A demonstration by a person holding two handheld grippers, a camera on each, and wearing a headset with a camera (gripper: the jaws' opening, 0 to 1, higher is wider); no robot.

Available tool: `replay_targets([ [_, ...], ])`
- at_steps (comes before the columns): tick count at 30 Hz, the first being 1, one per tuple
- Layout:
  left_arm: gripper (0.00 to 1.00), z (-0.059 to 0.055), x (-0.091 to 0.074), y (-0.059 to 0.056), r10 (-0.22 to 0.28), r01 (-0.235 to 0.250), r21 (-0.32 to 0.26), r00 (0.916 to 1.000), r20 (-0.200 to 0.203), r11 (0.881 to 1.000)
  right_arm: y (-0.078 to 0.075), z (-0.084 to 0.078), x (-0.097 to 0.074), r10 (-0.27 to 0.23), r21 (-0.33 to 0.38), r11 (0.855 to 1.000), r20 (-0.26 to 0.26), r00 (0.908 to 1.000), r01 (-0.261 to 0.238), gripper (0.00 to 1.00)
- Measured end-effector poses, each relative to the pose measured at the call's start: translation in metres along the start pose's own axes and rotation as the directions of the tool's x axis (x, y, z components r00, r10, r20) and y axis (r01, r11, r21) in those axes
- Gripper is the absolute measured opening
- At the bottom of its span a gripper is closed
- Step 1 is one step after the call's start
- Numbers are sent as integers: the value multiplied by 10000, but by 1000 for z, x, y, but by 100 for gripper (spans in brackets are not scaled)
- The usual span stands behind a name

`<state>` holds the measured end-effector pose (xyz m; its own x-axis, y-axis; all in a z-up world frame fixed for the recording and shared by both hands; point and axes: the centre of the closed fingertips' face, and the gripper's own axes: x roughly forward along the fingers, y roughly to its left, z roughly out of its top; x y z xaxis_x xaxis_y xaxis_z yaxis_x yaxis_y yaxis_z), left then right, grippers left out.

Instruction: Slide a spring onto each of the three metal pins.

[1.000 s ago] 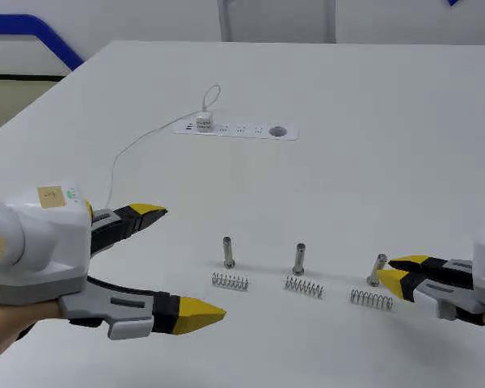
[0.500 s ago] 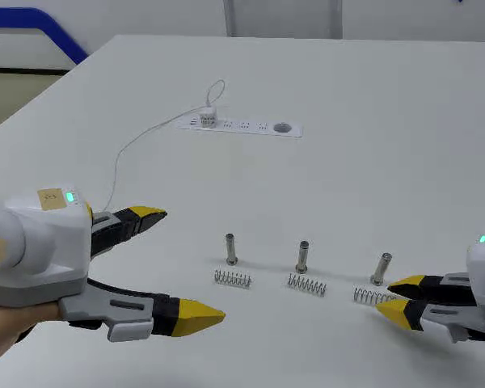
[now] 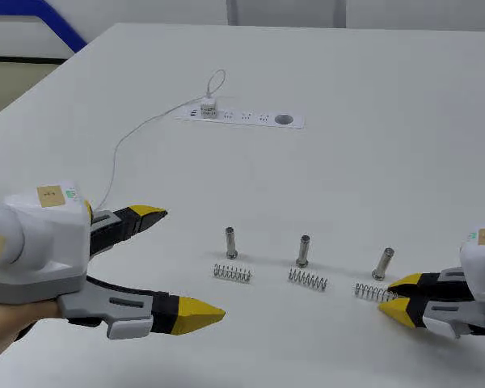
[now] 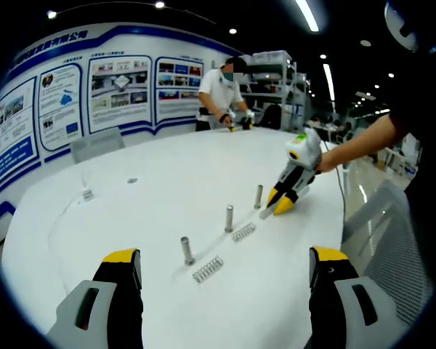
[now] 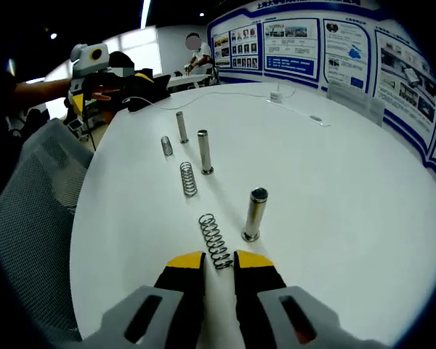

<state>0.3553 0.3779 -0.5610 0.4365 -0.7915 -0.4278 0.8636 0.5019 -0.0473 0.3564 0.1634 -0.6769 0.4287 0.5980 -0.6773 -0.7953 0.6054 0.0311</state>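
Three metal pins stand upright in a row on the white table: left [image 3: 230,242], middle [image 3: 304,250], right [image 3: 384,263]. A spring lies in front of each: left [image 3: 232,273], middle [image 3: 307,280], right [image 3: 373,292]. My right gripper [image 3: 398,297] lies low on the table with its jaws narrowly apart. The right spring's [image 5: 214,240] near end sits between the yellow tips, beside the nearest pin [image 5: 254,214]. My left gripper [image 3: 176,263] is wide open and holds nothing, left of the left pin [image 4: 185,249] and its spring [image 4: 208,268].
A white power strip [image 3: 242,117] with a plugged-in charger [image 3: 208,109] and a thin cable [image 3: 137,141] lies farther back on the table [image 3: 372,162]. A person [image 4: 221,87] stands at the table's far side in the left gripper view.
My right gripper has dropped from beside the right pin to the right spring's end, which now lies between its tips. The left gripper has stayed put. The head camera shifted slightly.
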Motion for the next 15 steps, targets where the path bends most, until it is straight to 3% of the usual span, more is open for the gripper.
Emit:
replay_targets([
  [6,98,2,5,-1,-224,225,116,9997,-83,9997,1,-1,-1,50,-220,9997,-60,10000,-51,13],
  [13,98,7,1,-1,-247,246,131,9997,39,9996,6,-2,-1,162,-656,9977,-351,9993,-184,11],
  [15,98,13,-1,-1,-277,275,83,9993,256,9996,5,-2,-1,122,-765,9970,-437,9990,-156,11],
])
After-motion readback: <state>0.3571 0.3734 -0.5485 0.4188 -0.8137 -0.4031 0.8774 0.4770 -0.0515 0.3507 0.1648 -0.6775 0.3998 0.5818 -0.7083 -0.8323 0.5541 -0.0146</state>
